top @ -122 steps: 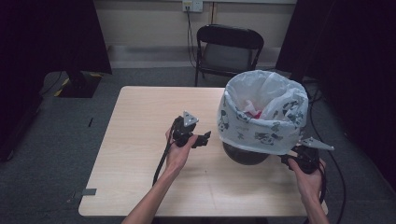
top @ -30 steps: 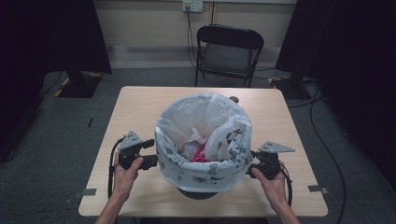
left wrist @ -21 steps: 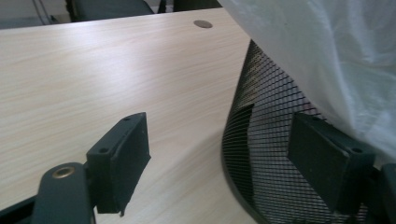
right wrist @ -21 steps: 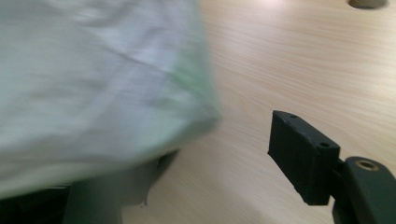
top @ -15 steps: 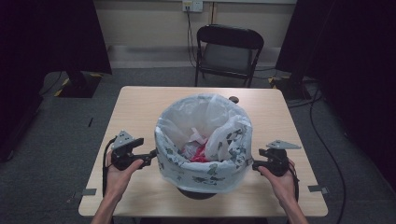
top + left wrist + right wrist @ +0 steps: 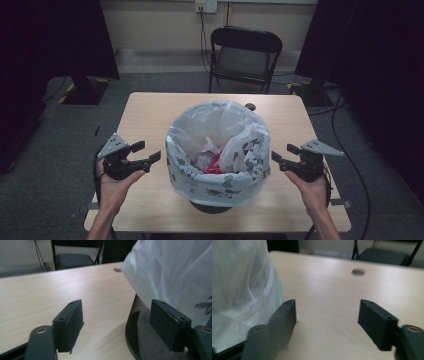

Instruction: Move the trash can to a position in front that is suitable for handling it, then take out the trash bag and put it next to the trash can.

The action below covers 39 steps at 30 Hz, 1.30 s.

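Note:
A black mesh bin (image 6: 210, 204) lined with a white patterned bag (image 6: 218, 176) stands in the middle of the wooden table (image 6: 150, 112); white and red rubbish (image 6: 214, 164) lies inside. My left gripper (image 6: 146, 151) is open just left of the bag, apart from it. My right gripper (image 6: 284, 152) is open just right of the bag, also apart. In the left gripper view the open gripper (image 6: 117, 325) frames bare table, with the mesh wall (image 6: 146, 340) and bag (image 6: 170, 272) at its right. In the right gripper view the open gripper (image 6: 328, 320) has the bag (image 6: 239, 285) at its left.
A black folding chair (image 6: 245, 52) stands beyond the table's far edge. A round cable hole (image 6: 250, 106) sits in the tabletop behind the bin, seen also as a hole (image 6: 358, 271) in the right gripper view. Cables trail on the floor at the right.
The bin moved from the table's right side to its middle. Over the last second both grippers drew outward, away from the bag's sides.

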Tool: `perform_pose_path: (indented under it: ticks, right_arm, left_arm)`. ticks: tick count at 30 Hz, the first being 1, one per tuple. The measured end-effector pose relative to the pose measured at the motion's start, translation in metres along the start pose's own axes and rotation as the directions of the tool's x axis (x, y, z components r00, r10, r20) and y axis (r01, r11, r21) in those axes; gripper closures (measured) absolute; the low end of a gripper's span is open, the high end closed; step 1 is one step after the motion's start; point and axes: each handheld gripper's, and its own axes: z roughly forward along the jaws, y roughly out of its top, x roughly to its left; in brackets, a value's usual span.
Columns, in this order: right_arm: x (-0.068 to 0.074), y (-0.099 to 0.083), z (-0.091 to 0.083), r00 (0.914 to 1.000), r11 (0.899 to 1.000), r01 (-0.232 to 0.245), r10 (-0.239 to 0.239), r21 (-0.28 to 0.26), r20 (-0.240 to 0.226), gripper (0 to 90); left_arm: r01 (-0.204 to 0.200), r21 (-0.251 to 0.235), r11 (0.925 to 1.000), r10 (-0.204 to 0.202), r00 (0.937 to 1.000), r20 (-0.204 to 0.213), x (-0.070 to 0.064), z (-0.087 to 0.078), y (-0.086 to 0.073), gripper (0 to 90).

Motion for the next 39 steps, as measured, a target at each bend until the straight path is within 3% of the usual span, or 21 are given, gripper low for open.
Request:
perform_pose_path:
  ticks: [1,4,6,9,13,16,17,18,19,22,23,24,25,28,32,34,35,36,38,39]
  right_arm:
    - [-0.004,0.009,-0.006,0.9995,1.000,-0.021,0.020,-0.003,-0.025,37.2]
    - [-0.005,0.018,-0.011,0.9987,1.000,-0.024,0.023,-0.017,-0.046,39.8]
    - [-0.002,0.027,-0.020,0.9941,0.997,-0.045,0.039,-0.063,-0.101,40.3]
    - [0.005,0.035,-0.024,0.9939,0.997,-0.023,0.015,-0.075,-0.109,40.2]
    - [0.006,0.051,-0.030,0.9910,0.995,-0.033,0.020,-0.094,-0.132,40.1]
    - [0.007,0.066,-0.036,0.9861,0.992,-0.044,0.023,-0.121,-0.164,38.9]
    - [0.009,0.071,-0.037,0.9845,0.990,-0.041,0.018,-0.133,-0.175,38.3]
    - [0.012,0.076,-0.039,0.9835,0.989,-0.035,0.008,-0.144,-0.181,37.1]
    - [0.016,0.081,-0.042,0.9820,0.987,-0.031,0.001,-0.155,-0.189,36.6]
    - [0.025,0.090,-0.045,0.9743,0.985,-0.028,-0.011,-0.168,-0.225,34.8]
    - [0.037,0.097,-0.047,0.9694,0.985,-0.003,-0.040,-0.174,-0.242,32.5]
    - [0.042,0.099,-0.048,0.9662,0.984,0.007,-0.052,-0.177,-0.253,32.0]
    - [0.047,0.102,-0.048,0.9624,0.984,0.018,-0.065,-0.175,-0.264,31.5]
    - [0.056,0.105,-0.045,0.9576,0.986,0.042,-0.086,-0.162,-0.275,30.2]
    - [0.066,0.104,-0.032,0.9537,0.991,0.082,-0.110,-0.108,-0.280,32.1]
    - [0.067,0.102,-0.022,0.9598,0.991,0.102,-0.120,-0.081,-0.254,48.7]
    - [0.067,0.102,-0.022,0.9598,0.991,0.102,-0.120,-0.081,-0.254,48.7]
    - [0.066,0.101,-0.019,0.9615,0.990,0.106,-0.126,-0.092,-0.244,60.9]
    - [0.065,0.101,-0.018,0.9635,0.990,0.105,-0.126,-0.098,-0.236,66.1]
    - [0.063,0.103,-0.019,0.9641,0.989,0.093,-0.119,-0.118,-0.237,77.3]
  left_arm:
    - [0.013,0.010,0.9999,-0.013,0.9993,0.034,0.002,-0.003,0.006,24.2]
    - [0.022,0.002,0.9998,-0.022,0.9982,0.056,0.002,-0.005,0.012,25.1]
    - [0.016,-0.025,0.9996,-0.014,0.9978,0.065,-0.002,-0.009,0.020,24.7]
    - [0.003,-0.031,0.9995,0.000,0.9977,0.068,-0.006,-0.010,0.025,24.6]
    - [-0.009,-0.040,0.9991,0.012,0.9966,0.081,-0.013,-0.014,0.039,24.7]
    - [-0.013,-0.070,0.9974,0.019,0.9958,0.090,-0.015,-0.019,0.052,28.9]
    - [-0.002,-0.104,0.9946,0.013,0.9934,0.114,-0.017,-0.022,0.059,29.9]
    - [-0.003,-0.118,0.9930,0.020,0.9898,0.141,-0.018,-0.023,0.062,34.3]
    - [-0.003,-0.118,0.9930,0.020,0.9898,0.141,-0.018,-0.023,0.062,38.4]
    - [-0.020,-0.134,0.9908,0.042,0.9854,0.165,-0.028,-0.024,0.071,38.0]
    - [-0.025,-0.138,0.9901,0.048,0.9847,0.167,-0.032,-0.023,0.073,36.9]
    - [-0.040,-0.140,0.9893,0.067,0.9792,0.192,-0.037,-0.021,0.077,36.6]
    - [-0.045,-0.140,0.9891,0.072,0.9777,0.197,-0.040,-0.018,0.079,35.5]
    - [-0.056,-0.128,0.9901,0.080,0.9777,0.194,-0.043,-0.014,0.080,32.4]
    - [-0.037,-0.100,0.9943,0.056,0.9784,0.199,-0.043,-0.004,0.078,30.9]
    - [-0.032,-0.090,0.9954,0.049,0.9801,0.192,-0.043,0.001,0.077,30.7]
    - [-0.035,-0.089,0.9954,0.051,0.9801,0.192,-0.042,0.002,0.076,30.7]
    - [-0.035,-0.091,0.9952,0.052,0.9804,0.190,-0.042,0.003,0.077,30.8]
    - [-0.033,-0.098,0.9946,0.051,0.9815,0.184,-0.043,0.003,0.079,30.7]
    - [-0.028,-0.103,0.9943,0.047,0.9812,0.187,-0.045,0.003,0.080,30.7]
